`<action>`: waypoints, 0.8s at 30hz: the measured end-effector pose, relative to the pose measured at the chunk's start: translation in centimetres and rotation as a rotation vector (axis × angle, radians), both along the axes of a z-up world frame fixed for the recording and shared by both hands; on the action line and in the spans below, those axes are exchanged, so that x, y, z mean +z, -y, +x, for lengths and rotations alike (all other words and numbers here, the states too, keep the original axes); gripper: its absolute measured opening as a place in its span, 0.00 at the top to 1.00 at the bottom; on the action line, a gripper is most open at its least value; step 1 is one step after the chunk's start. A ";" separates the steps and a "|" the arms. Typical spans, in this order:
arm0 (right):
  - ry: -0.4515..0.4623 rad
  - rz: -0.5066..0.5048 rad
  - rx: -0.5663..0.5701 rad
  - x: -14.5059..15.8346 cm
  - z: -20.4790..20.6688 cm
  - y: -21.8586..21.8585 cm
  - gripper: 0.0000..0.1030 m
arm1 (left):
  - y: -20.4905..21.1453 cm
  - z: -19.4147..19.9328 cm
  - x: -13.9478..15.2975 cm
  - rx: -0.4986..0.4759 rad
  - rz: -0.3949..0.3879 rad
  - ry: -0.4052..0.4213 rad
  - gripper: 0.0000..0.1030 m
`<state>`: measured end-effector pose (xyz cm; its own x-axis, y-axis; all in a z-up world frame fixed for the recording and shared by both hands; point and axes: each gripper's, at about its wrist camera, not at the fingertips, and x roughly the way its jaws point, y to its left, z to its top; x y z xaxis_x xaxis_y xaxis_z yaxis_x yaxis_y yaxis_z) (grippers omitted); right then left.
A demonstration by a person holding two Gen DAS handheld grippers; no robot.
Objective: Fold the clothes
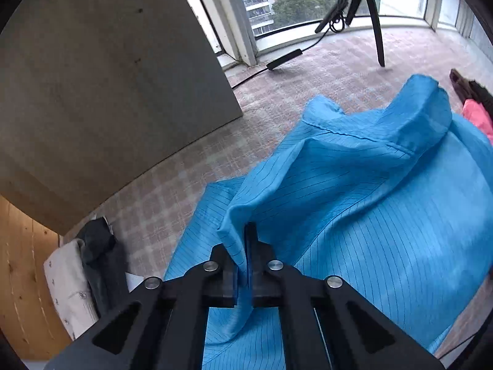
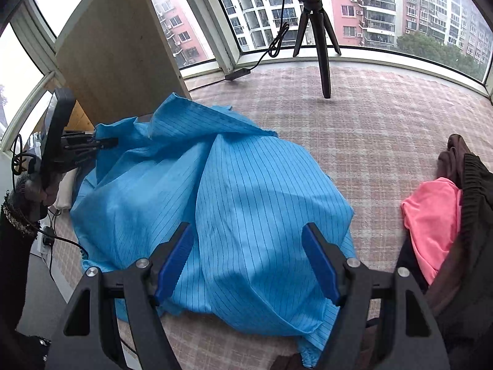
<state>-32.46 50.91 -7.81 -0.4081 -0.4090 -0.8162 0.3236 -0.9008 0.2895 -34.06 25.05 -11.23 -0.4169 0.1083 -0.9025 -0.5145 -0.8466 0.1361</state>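
Clamped in the left tool [image 1: 246,265], an edge of the blue pinstriped fabric garment [image 2: 215,203] heaped mid-frame on the checked mat [image 2: 369,129] should be drawn taut while the right tool [image 2: 246,262], jaws apart, grips another edge.

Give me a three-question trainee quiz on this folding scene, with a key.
1. True or false: the left gripper is shut on the blue garment.
2. The right gripper is: A) shut on cloth, B) open above the garment, C) holding the tripod.
3. Fill in: beside the garment, on the checked cover, lies a ____ garment against dark clothes.

Key
1. True: a fold of the fabric is pinched between its fingers.
2. B: its blue pads stand apart, with nothing between them. The tripod stands by the window.
3. Pink.
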 end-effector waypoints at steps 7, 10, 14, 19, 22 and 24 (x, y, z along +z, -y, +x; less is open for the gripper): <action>-0.003 0.032 0.139 -2.3 -4.3 5.4 0.33 | 6.8 0.4 2.8 0.127 0.012 -0.056 0.99; 0.098 0.087 0.142 -4.7 -6.0 6.1 0.95 | 7.6 0.8 2.6 0.143 0.010 -0.058 0.99; 0.078 0.028 0.075 -1.7 -4.5 3.2 0.95 | 9.0 2.5 3.5 0.141 0.085 -0.041 0.99; 0.005 -0.012 0.036 5.0 2.9 -2.5 0.96 | 13.2 7.9 6.1 0.145 0.128 -0.037 0.99; 0.051 -0.035 -0.004 5.3 8.2 -5.2 0.96 | 15.8 11.5 5.9 0.165 0.196 0.034 0.98; 0.118 0.034 -0.018 3.0 10.8 -5.1 0.96 | 16.6 13.7 4.7 0.165 0.192 0.072 0.96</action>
